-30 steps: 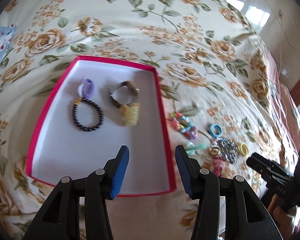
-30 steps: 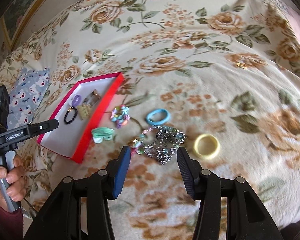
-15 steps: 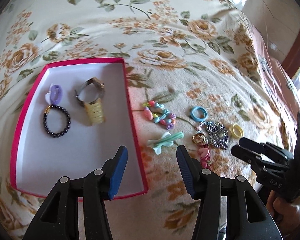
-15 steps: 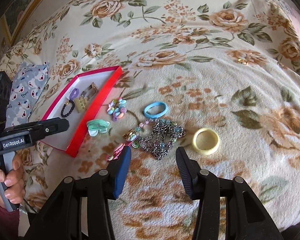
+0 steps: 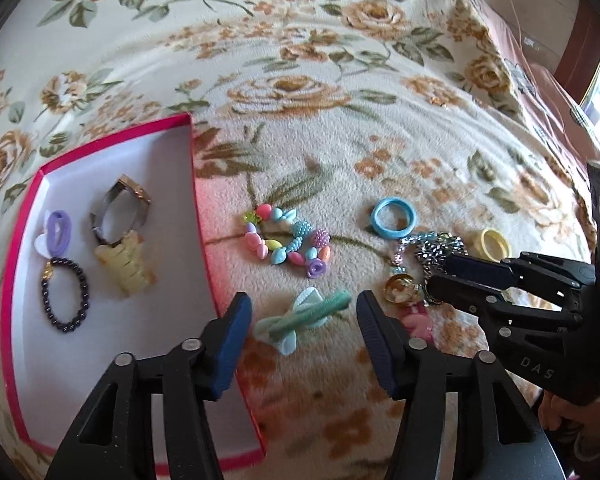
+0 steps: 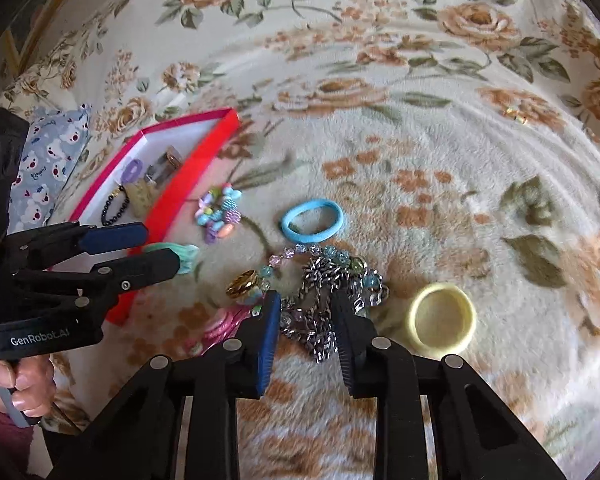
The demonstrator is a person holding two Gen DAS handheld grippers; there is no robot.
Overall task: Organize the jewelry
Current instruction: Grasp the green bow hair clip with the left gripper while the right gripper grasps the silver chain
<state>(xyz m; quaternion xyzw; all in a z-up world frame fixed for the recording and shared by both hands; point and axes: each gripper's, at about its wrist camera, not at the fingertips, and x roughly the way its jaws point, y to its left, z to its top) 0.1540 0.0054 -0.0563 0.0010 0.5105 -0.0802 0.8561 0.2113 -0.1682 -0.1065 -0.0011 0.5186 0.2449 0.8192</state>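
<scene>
- The left gripper [image 5: 304, 316] hangs with its fingers spread wide and empty, straddling the mint-green bow hair tie [image 5: 300, 317] that lies on the floral blanket [image 5: 300, 60] just right of the red box [image 5: 198, 216].
- The right gripper [image 6: 306, 320] has its fingers partly open around the silver chain [image 6: 332, 292]; the chain sits between the pads, but I cannot tell whether they touch it, so it does not look gripped yet.
- Already in the box: a black bead bracelet [image 5: 64, 298], a purple hair tie [image 5: 59, 228], a watch [image 5: 120, 208] and a pale yellow comb clip [image 5: 126, 270].
- Still loose on the blanket: the pastel bead bracelet [image 5: 288, 242], blue hair ring [image 5: 394, 217], yellow ring [image 6: 442, 316], a gold ring [image 6: 242, 280] and a pink piece [image 6: 220, 326] half hidden by the right gripper.
- For the left pick, lower straight down and close across the tie's narrow middle, not its floppy bow ends.
- The chain is tangled with a clear bead strand [image 6: 300, 252]; pinch a thick bunch of links and lift slowly, since it may drag the strand or gold ring along.
- The two grippers are close together; move one at a time toward the box to avoid a bump.
</scene>
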